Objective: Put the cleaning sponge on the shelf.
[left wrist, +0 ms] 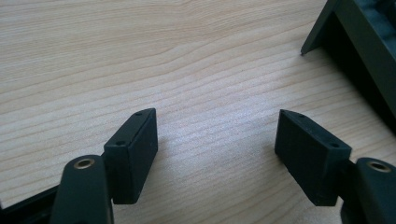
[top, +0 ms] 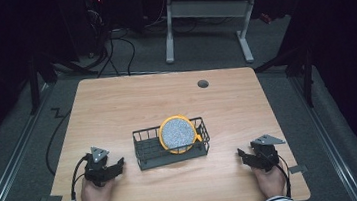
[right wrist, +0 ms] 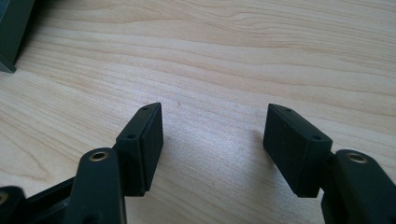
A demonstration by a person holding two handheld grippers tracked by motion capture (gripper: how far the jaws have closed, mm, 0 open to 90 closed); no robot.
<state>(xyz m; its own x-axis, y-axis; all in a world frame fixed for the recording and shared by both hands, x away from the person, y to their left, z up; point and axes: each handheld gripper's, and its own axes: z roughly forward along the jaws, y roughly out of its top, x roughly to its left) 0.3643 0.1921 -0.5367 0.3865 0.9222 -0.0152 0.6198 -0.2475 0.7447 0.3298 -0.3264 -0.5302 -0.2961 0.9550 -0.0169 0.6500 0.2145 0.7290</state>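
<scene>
A wire basket (top: 172,151) sits mid-bench (top: 117,107) with a yellow-rimmed speckled plate (top: 177,134) propped upright inside. The left gripper (top: 116,168) rests well left of the basket, the right gripper (top: 245,156) well right, fingers (left wrist: 133,154) spread and empty, bare wood between, both near the bench's front edge.

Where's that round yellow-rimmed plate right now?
In the high view, the plate stands on edge in the right part of the dark wire basket at the table's middle, between the left gripper and the right gripper.
</scene>
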